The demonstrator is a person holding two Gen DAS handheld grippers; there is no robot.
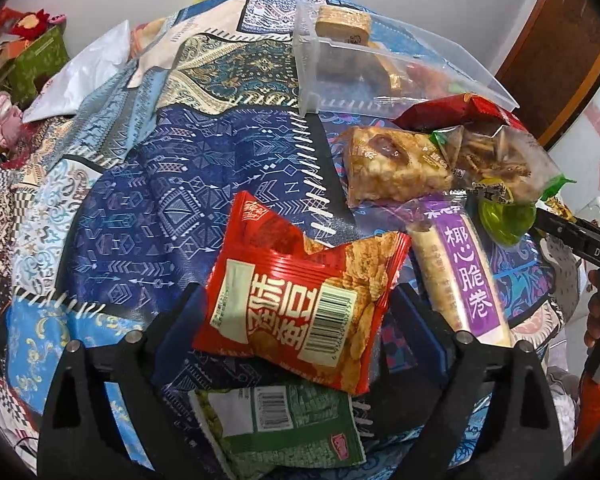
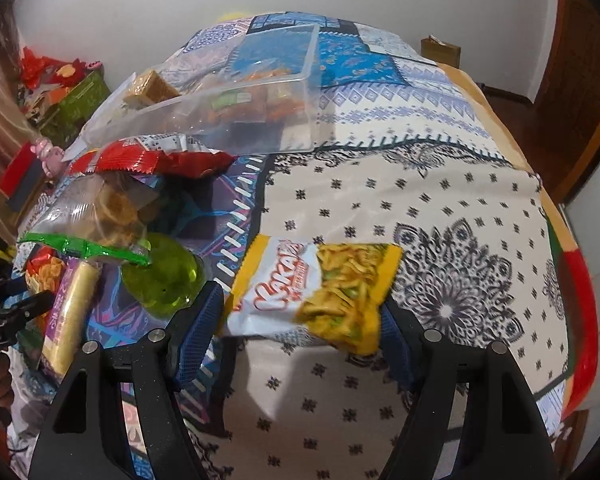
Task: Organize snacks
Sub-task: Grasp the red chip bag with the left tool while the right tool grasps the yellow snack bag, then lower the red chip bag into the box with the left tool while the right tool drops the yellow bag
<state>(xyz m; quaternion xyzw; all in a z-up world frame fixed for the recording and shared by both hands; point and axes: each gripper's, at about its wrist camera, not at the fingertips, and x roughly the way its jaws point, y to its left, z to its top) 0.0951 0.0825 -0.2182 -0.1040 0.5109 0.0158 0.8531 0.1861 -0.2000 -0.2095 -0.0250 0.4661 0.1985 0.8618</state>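
Note:
My left gripper is shut on a red snack packet, held above the patterned tablecloth. A green packet lies below it. My right gripper is shut on a yellow-and-white chip packet, held over the white part of the cloth. A clear plastic bin with several snacks stands at the far side; it also shows in the right wrist view. A loose pile lies between: a rice-crisp bar, a purple roll packet, a green jelly cup, a red packet.
A green box with red decorations and a pink figurine stand at the left beyond the table. A white bag lies at the cloth's far left. A brown door is at the right.

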